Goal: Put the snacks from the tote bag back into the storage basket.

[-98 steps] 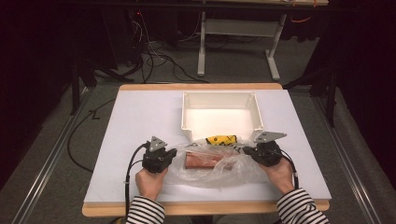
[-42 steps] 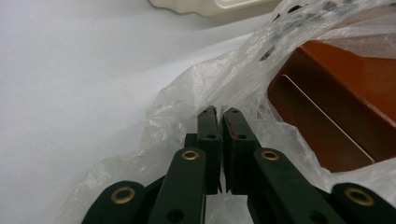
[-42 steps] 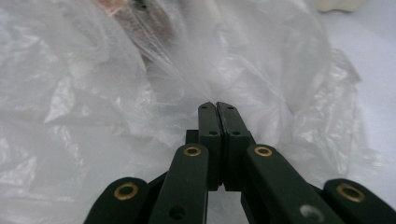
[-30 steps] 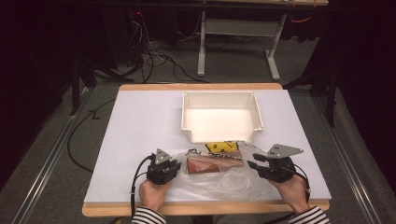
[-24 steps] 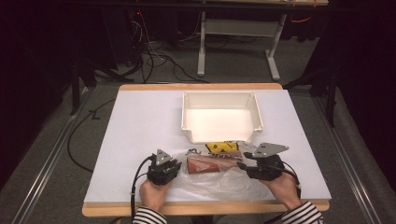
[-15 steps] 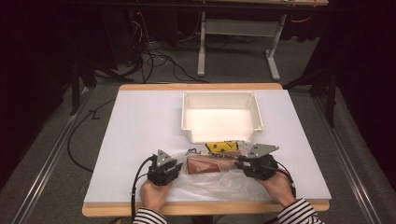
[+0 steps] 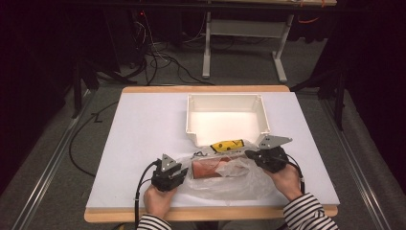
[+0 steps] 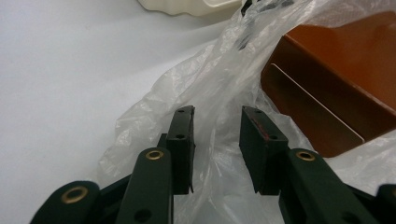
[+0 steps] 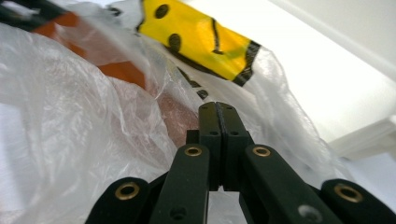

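Note:
A clear plastic bag [image 7: 230, 182] lies at the table's front with a brown box [image 7: 210, 168] inside it and a yellow smiley print [image 7: 227, 145] on its far side. My left gripper [image 7: 185, 173] sits at the bag's left end. It is open, with loose film [image 8: 196, 84] running between its jaws [image 8: 217, 121] and the brown box [image 8: 336, 84] just beyond. My right gripper [image 7: 249, 155] is at the bag's upper right edge. It is shut [image 9: 217, 109], apparently pinching the film, and the yellow print [image 9: 201, 37] lies ahead of it.
An empty white tray [image 7: 191, 120] stands just behind the bag, mid-table, its near rim close to the yellow print. The white table top [image 7: 143, 129] has free room on the left. Beyond the table are a dark floor with cables and a desk frame.
My right gripper has moved left and slightly away from me, back in toward the bag's upper right edge. The left gripper has stayed put at the bag's left end.

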Demonstrator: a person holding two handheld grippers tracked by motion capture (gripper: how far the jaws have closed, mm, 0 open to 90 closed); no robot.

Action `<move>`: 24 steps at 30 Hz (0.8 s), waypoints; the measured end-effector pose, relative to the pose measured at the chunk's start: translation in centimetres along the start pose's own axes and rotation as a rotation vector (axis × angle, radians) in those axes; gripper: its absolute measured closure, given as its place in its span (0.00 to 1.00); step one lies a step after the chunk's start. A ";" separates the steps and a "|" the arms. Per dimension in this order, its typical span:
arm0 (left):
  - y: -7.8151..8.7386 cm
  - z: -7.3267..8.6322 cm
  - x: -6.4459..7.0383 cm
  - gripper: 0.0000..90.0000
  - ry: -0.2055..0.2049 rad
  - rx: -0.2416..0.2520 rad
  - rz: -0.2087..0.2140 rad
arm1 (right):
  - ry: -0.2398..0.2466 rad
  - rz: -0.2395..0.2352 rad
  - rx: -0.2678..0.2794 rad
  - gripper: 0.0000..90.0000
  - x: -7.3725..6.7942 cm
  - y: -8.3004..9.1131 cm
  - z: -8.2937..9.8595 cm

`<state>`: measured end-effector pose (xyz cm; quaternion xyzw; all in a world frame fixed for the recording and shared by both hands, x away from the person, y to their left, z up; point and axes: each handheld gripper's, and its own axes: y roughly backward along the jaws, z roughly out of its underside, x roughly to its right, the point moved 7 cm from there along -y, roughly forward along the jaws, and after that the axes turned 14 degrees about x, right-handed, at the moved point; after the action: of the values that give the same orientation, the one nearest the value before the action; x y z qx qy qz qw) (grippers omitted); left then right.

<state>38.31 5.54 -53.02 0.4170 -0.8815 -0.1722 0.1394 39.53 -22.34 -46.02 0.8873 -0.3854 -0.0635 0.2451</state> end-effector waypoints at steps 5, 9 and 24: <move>0.0 0.0 0.0 0.72 0.000 0.001 0.001 | -0.048 0.033 -0.047 1.00 2.0 -2.0 1.3; 0.0 0.0 0.0 0.72 -0.001 0.000 0.000 | -0.077 0.039 -0.099 1.00 2.7 -3.3 2.7; 0.0 0.0 -0.1 0.72 0.010 0.001 0.005 | -0.169 0.017 -0.035 0.71 2.8 -0.5 2.3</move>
<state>38.35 5.59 -53.04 0.4159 -0.8818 -0.1696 0.1439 41.05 -24.93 -48.09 0.8712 -0.4109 -0.1428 0.2275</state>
